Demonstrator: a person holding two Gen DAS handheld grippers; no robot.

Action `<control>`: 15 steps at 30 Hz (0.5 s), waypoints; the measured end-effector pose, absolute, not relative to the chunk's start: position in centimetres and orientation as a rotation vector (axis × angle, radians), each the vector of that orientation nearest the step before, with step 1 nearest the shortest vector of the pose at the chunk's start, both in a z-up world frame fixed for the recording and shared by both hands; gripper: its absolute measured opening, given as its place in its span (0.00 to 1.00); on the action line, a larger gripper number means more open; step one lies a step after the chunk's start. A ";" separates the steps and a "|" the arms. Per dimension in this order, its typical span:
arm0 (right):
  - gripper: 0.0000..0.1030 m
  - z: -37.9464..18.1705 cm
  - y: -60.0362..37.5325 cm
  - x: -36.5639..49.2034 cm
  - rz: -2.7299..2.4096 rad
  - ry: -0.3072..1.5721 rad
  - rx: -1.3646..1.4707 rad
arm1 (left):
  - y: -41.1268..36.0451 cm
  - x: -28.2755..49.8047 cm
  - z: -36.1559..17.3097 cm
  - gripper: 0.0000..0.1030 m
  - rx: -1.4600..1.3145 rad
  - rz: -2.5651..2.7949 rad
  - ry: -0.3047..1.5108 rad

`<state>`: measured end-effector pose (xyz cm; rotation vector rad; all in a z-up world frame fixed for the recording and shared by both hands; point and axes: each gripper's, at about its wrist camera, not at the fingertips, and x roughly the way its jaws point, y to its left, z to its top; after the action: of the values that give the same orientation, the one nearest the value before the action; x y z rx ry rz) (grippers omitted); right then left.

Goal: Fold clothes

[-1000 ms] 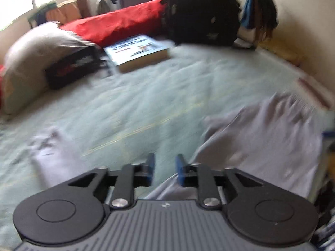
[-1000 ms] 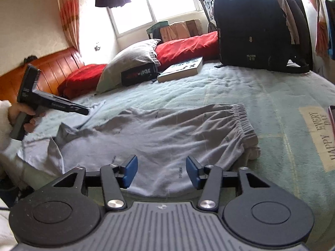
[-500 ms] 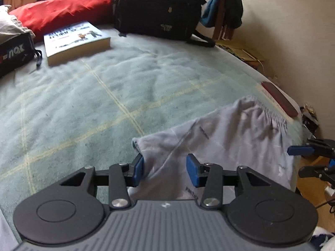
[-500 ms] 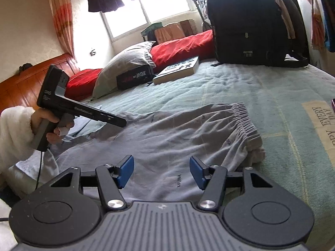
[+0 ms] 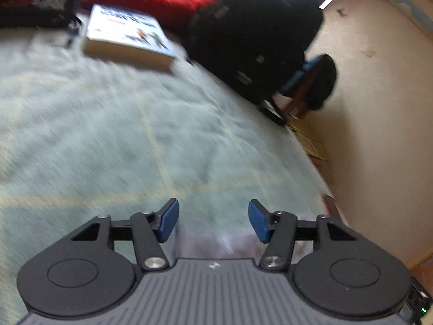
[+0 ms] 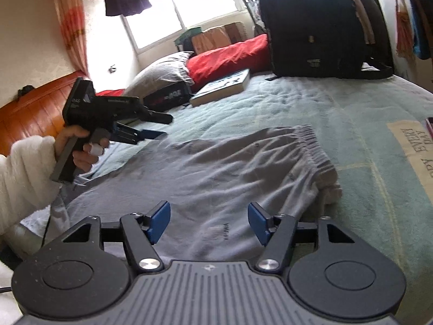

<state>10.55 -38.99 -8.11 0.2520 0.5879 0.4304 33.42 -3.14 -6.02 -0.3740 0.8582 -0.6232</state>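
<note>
Both the left gripper (image 5: pixel 213 222) and right gripper (image 6: pixel 208 222) are opening, empty, above the grey shorts (image 6: pixel 230 173) spread flat on the bed (image 6: pixel 365 124), ready for folding.

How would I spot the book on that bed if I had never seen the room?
Start at the big black backpack standing at the far side of the green bedspread. Just left of it a red pillow lies along the bed. The book lies flat right in front of that pillow: thick, pale-edged, the only hard rectangular thing among soft bedding.
</note>
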 end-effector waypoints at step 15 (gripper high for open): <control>0.74 -9.0 -40.0 11.2 0.270 0.650 0.137 | -10.4 21.1 -3.2 0.60 0.257 -0.766 0.751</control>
<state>11.20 -39.98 -9.04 0.1369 0.6497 0.2702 21.11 -10.37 -3.16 0.2574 0.7514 -0.7657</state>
